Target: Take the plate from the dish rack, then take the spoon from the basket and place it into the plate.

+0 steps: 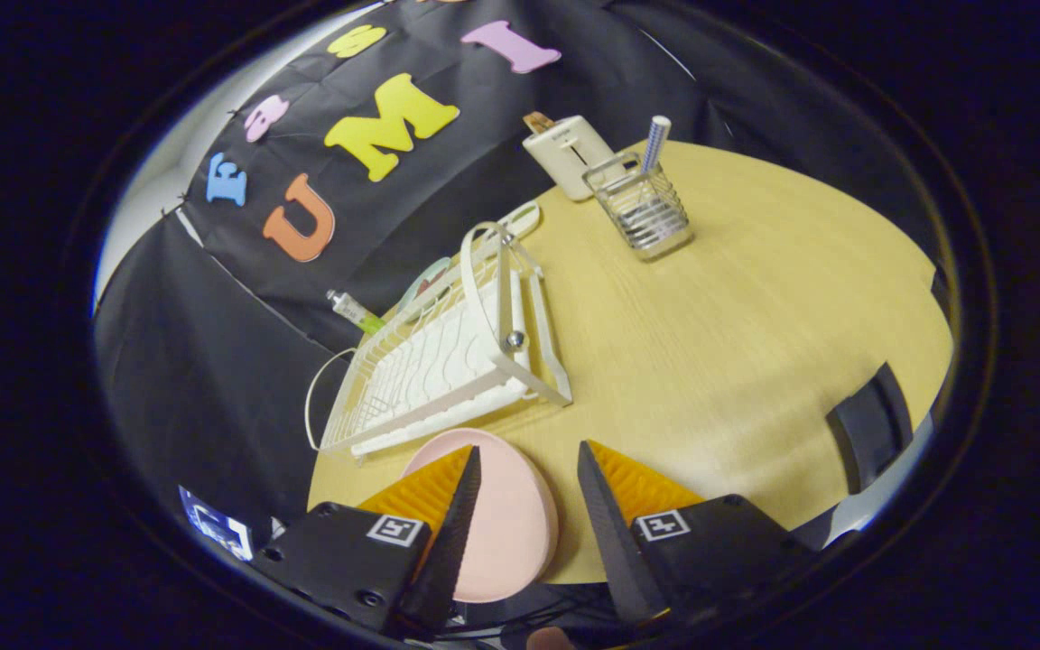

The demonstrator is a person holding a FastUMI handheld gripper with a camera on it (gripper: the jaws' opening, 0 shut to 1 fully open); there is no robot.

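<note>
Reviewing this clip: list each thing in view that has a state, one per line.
Gripper: fingers open, holding nothing.
Round pink plate: out of the rack, flat on the table between the fingers.
White wire dish rack: empty.
Metal wire basket: upright, holding the spoon.
Spoon with checked handle: upright in the basket.

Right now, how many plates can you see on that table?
1: the pink plate lies on the table between the open gripper fingers, just before the dish rack; none visible in the rack.

A round pale wooden table stands against the black cloth wall, a dark chair back at its near edge
</note>
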